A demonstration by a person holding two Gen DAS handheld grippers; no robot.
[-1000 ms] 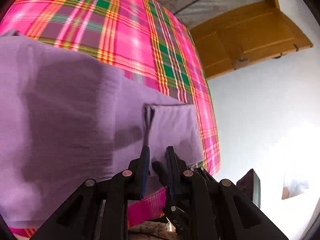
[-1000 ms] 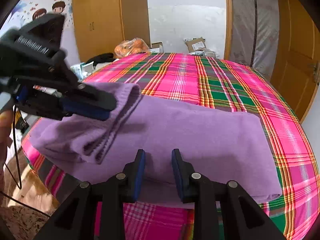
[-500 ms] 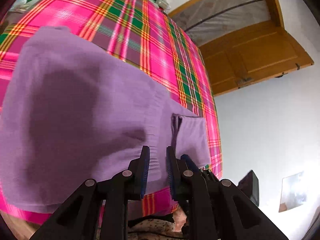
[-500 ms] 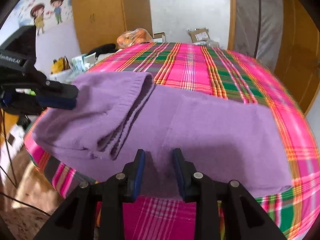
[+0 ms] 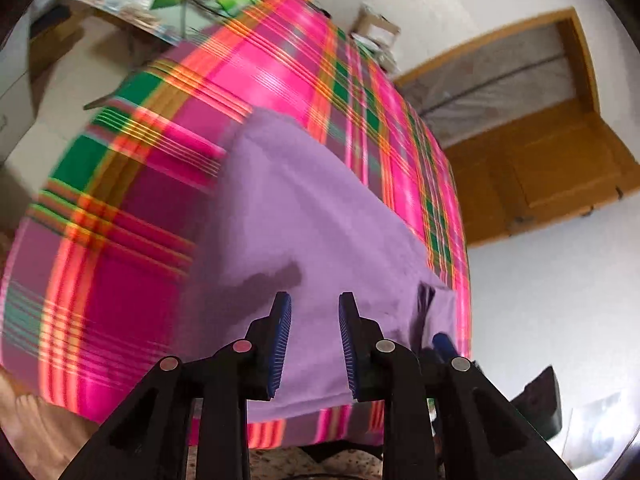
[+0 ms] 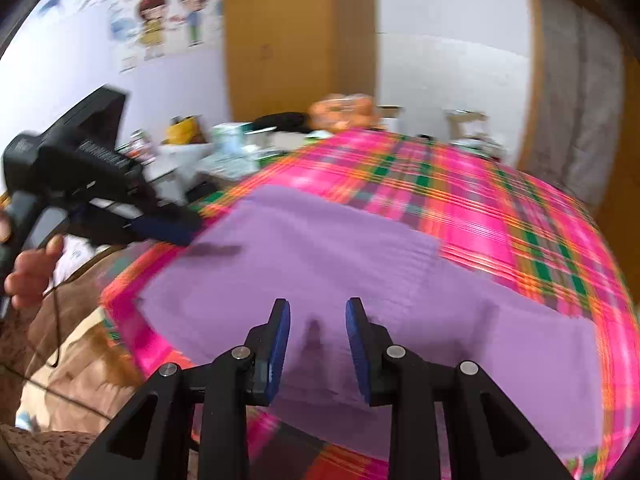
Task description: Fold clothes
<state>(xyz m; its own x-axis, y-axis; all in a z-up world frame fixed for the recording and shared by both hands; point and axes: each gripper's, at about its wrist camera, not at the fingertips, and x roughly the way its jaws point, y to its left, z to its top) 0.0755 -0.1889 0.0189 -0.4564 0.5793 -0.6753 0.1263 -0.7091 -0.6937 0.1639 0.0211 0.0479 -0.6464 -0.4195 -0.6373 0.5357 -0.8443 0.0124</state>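
Observation:
A purple garment (image 5: 320,216) lies folded flat on the pink plaid bedcover (image 5: 132,280), near its front edge. My left gripper (image 5: 314,300) hovers over the garment's near part. Its jaws are opening and nothing is between them. In the right wrist view the garment (image 6: 340,264) spreads across the middle. My right gripper (image 6: 318,304) stands open above its front edge, holding nothing. The left gripper (image 6: 176,228) shows there too, at the garment's left corner, with a hand (image 6: 32,272) on its handle. A blue fingertip (image 5: 442,342) of the right gripper peeks in at the lower right of the left wrist view.
The bed's front edge (image 6: 132,340) drops off to the floor just below both grippers. A cluttered table (image 6: 224,152) stands beyond the bed on the left. A wooden wardrobe (image 6: 296,40) and a wooden door (image 5: 540,172) lie farther off.
The left gripper let go of the raised purple fold and drew back to the left. The fold now lies flat. The right gripper shifted sideways along the front edge.

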